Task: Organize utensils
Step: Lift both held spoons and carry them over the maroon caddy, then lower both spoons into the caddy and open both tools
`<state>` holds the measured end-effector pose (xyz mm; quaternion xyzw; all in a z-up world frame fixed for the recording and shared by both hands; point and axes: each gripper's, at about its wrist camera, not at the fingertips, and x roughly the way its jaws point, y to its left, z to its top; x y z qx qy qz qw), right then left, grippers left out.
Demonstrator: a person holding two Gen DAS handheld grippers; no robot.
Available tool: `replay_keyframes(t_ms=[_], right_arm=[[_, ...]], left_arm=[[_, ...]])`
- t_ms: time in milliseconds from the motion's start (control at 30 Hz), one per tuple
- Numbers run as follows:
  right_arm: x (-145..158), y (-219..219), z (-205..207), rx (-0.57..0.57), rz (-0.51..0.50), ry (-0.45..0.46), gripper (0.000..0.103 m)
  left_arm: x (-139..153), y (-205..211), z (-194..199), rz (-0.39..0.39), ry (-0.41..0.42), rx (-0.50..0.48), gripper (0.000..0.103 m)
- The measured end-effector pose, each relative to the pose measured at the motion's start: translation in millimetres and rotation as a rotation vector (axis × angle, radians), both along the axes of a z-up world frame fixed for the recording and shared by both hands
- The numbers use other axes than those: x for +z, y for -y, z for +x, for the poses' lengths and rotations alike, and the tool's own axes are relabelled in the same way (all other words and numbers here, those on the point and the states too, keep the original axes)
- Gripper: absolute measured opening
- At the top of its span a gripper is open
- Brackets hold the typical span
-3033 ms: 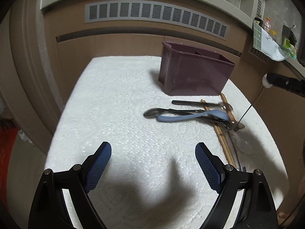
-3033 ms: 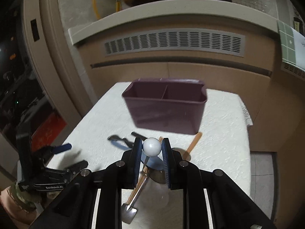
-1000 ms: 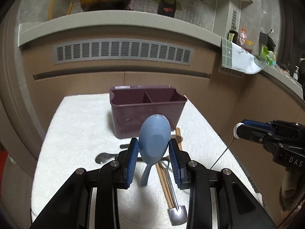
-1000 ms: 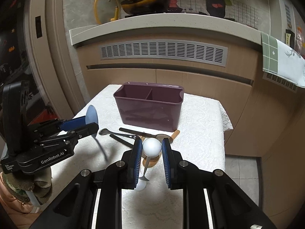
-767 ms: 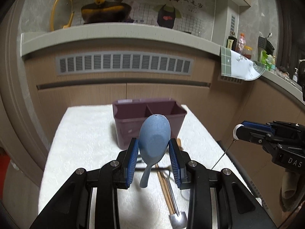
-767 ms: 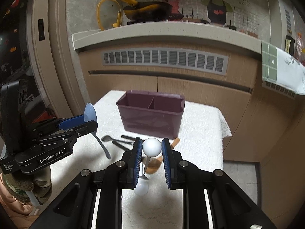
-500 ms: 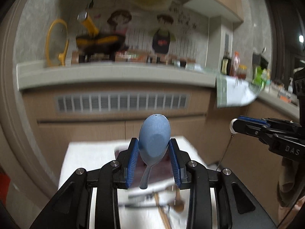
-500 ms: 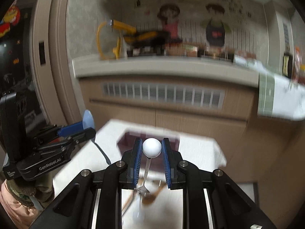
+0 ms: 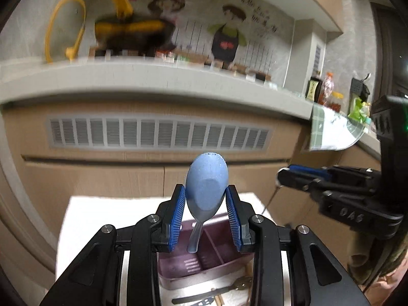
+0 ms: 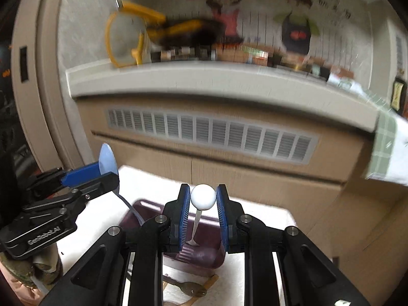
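My left gripper [image 9: 205,205] is shut on a blue spoon [image 9: 206,188], bowl up, its handle hanging over the left compartment of the purple divided caddy [image 9: 204,262]. My right gripper [image 10: 203,202] is shut on the white ball end [image 10: 203,197] of a thin metal utensil whose lower end hangs over the caddy [image 10: 199,255]. Each gripper shows in the other's view: the right gripper [image 9: 283,178] and the left gripper [image 10: 112,176] with the spoon [image 10: 107,159].
The caddy stands on a white textured mat [image 9: 84,219]. Several utensils lie in front of it: a bronze spoon [image 10: 191,288], a dark utensil [image 9: 201,296], wooden chopsticks [image 9: 248,271]. A cabinet with a vent grille [image 9: 158,135] and a counter [image 9: 153,76] stand behind.
Both grippers have moved forward over the caddy with their utensils hanging down over it. The views tilted up toward the counter and wall.
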<state>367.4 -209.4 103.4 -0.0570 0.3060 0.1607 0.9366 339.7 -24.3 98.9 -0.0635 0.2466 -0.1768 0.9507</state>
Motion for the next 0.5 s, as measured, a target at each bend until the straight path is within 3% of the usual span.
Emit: replay_keyframes(t_ms=[167, 200, 233, 367, 433, 500], right_arm=[[-47.3, -8.3, 28.1, 0.006, -0.017, -0.113, 0.021], [-54.0, -9.2, 31.3, 0.004, -0.026, -0.123, 0.023], [-58.2, -9.6, 31.7, -0.003, -0.044, -0.124, 0.031], [-57.3, -11.1, 13.1, -0.018, -0.117, -0.040, 0.064], [-56.9, -11.3, -5.4, -0.015, -0.158, -0.004, 0.070], [-60.6, -12.7, -22.8, -0.006, -0.186, 0.007, 0.079]], left_arm=[[-43.1, -4.2, 29.7, -0.026, -0.117, -0.003, 0.036], [-49.5, -5.6, 33.9, -0.033, -0.139, -0.007, 0.041], [-55.1, -6.8, 37.1, -0.041, -0.158, -0.008, 0.046], [-65.8, -12.6, 32.0, -0.037, -0.155, 0.015, 0.048], [-67.7, -18.1, 23.2, -0.038, -0.147, 0.020, 0.058], [-70.0, -22.2, 11.5, -0.034, -0.137, 0.029, 0.060]])
